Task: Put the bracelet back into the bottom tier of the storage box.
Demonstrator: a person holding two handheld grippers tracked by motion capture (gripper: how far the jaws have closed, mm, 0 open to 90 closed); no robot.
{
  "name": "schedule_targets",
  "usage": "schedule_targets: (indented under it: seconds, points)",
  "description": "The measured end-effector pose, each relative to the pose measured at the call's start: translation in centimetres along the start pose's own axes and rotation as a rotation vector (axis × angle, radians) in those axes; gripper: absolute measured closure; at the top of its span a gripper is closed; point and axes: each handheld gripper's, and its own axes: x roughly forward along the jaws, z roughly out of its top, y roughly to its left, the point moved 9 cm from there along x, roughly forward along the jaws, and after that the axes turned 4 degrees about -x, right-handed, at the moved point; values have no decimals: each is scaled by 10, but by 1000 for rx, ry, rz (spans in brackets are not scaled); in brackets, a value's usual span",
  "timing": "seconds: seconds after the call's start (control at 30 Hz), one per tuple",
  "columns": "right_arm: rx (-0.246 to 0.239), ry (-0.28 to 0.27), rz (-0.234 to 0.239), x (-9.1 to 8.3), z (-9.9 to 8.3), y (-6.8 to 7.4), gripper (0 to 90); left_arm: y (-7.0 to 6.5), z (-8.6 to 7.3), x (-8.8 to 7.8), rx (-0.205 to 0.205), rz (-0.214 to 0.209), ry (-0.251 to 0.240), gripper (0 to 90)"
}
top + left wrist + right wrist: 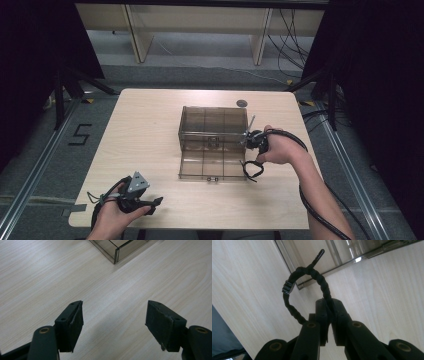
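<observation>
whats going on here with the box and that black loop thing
A person holds a hand-held gripper in each hand at a wooden table. The right hand-held gripper is shut on a black braided cord loop, beside the open, smoky clear compartment box. The left hand-held gripper is open, over bare table.

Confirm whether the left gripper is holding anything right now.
No. The left gripper has its jaws wide apart over the bare table, with nothing between them.

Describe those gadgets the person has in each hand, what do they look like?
Each is a handheld black tool with two flat, blocky black fingers on rounded arms with brass-coloured rivets. The left gripper carries a grey three-cornered plate on top. A thick black cable trails from the right gripper along the forearm. No sleeves reach the forearms.
</observation>
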Motion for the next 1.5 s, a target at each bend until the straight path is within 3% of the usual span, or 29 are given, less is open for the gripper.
schedule_targets:
  seconds: [0.37, 0.53, 0.57, 0.73, 0.8, 0.83, 0.9, 1.0, 1.03, 1.13, 1.23, 1.27, 1.33, 1.5]
  points:
    - [5, -7, -13, 0, 9, -2, 851, 0, 0, 0, 1, -2, -1, 300]
    - [-1, -11, -17, -1, 13, -4, 851, -1, 1, 1, -30, 1, -9, 300]
    - [14, -11, -17, -1, 14, -2, 851, 0, -1, -1, 0, -5, 8, 300]
    - [-16, -14, -11, 0, 17, -4, 851, -1, 0, 0, -23, -3, -1, 300]
    - [6, -6, -22, -1, 18, -4, 851, -1, 1, 1, -30, 5, -18, 300]
    - [-17, -9, -11, -1, 18, -5, 851, -1, 1, 1, -21, 3, -13, 300]
    - [4, -12, -9, 0, 20, -3, 851, -1, 0, 0, -20, -3, -6, 300]
    - [-2, -4, -16, 0, 21, -5, 851, -1, 0, 0, -19, -4, -6, 300]
    - [-9, -8, -16, 0, 21, -5, 851, 0, 0, 0, 2, -1, -2, 300]
    - [4, -2, -23, -1, 23, -4, 851, -1, 0, 0, -20, -6, -6, 300]
    - [-3, -5, -25, 0, 25, -5, 851, -1, 0, 0, -20, -6, -6, 300]
    - [0, -5, -18, 0, 26, -5, 851, 0, 0, 0, -1, -1, -3, 300]
    - [-3, -2, -17, 0, 26, -5, 851, -1, 0, 0, -20, -6, -6, 300]
    - [-7, -4, -15, 1, 29, -6, 851, -1, 0, 0, -18, -6, -6, 300]
